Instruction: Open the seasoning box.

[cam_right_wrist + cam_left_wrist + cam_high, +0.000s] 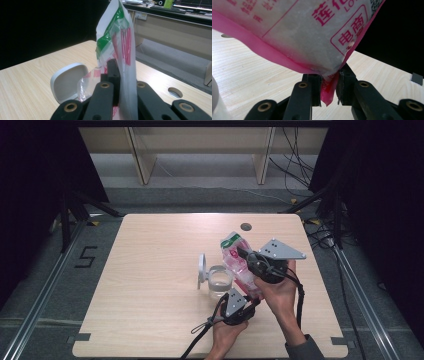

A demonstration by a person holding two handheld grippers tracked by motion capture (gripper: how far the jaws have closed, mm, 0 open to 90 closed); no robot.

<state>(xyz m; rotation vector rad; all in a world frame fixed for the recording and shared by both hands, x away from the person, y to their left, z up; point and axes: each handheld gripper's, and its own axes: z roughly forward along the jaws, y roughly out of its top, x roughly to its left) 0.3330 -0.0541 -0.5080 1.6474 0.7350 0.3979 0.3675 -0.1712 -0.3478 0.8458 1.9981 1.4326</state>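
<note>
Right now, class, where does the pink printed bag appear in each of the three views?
High view: bag right of centre, between both grippers.
Left gripper view: bag across the top, corner between the jaws.
Right gripper view: bag upright at centre, pinched.
Shared landmark: table hole.

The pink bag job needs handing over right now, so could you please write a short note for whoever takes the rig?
Left gripper: jaws pinch the bottom corner of the pink bag.
Right gripper: shut on the bag's upper part, near its green and white top.
The bag is held tilted above the table, beside the clear container, whose white lid stands open.
Done: bag gripped at both ends and brought next to the container.
Left: probably emptying the bag into the container; whether the bag's top is open cannot be told.
</note>
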